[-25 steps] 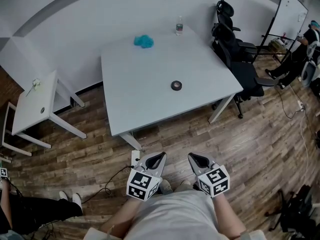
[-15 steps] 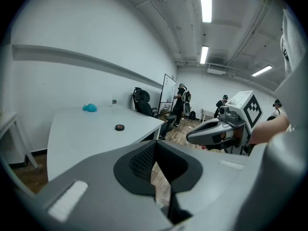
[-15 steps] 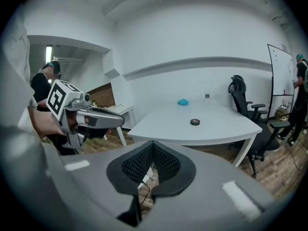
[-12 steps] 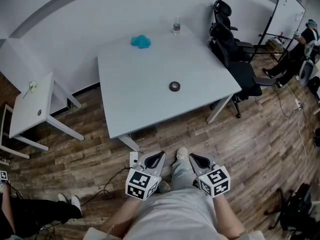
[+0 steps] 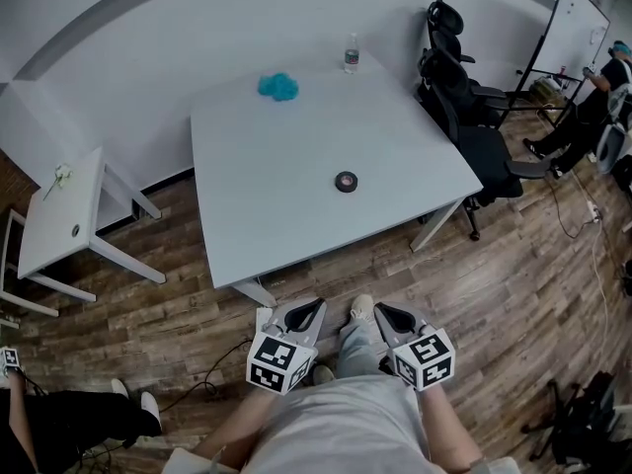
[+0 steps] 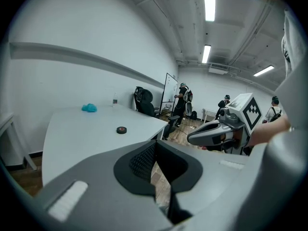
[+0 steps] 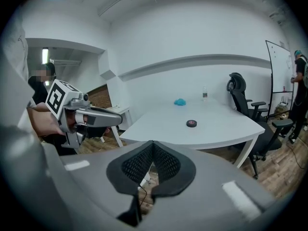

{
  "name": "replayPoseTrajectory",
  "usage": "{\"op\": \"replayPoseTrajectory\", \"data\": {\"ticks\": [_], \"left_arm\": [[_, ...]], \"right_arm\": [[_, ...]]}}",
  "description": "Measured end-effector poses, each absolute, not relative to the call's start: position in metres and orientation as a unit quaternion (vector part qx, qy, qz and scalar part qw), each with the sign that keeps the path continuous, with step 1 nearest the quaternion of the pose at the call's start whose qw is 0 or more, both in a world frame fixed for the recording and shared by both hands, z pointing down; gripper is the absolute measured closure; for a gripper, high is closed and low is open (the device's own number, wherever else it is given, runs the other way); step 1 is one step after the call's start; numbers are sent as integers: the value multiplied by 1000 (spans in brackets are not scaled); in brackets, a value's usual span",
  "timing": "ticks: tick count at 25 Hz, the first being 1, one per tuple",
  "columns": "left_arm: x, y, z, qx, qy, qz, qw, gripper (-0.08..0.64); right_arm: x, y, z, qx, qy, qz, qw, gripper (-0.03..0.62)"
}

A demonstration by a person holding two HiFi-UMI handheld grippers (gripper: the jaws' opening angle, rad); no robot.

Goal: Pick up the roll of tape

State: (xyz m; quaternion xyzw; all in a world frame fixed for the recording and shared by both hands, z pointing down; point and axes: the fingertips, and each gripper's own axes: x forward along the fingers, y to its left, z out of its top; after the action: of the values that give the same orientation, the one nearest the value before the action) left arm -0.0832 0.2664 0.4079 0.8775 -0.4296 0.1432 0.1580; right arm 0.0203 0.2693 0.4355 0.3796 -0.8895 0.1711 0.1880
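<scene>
White table (image 5: 286,186), blue cloth (image 5: 278,86), bottle (image 5: 352,55), office chairs (image 5: 462,92)

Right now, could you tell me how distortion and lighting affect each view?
Head view: fisheye bows the large white table; the small black roll of tape looks sharp, evenly lit. Left gripper view: dark round vignette, ceiling strip lights glare. Right gripper view: same vignette, tape small but clear.

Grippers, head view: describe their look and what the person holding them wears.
Both the left gripper and right gripper have pale grey, tapering shells with black textured pads, each carrying a white cube printed with black square markers. The person wears a light grey top.
</scene>
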Motion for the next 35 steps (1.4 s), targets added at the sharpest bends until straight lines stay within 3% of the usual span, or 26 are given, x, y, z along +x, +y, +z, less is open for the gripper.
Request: {"op": "replayPoseTrajectory", "data": {"ticks": [35], "left_arm": [[-62, 28, 398, 856, -467, 148, 165, 541]], "right_arm": [[40, 13, 423, 330, -909, 164, 196, 586]]}}
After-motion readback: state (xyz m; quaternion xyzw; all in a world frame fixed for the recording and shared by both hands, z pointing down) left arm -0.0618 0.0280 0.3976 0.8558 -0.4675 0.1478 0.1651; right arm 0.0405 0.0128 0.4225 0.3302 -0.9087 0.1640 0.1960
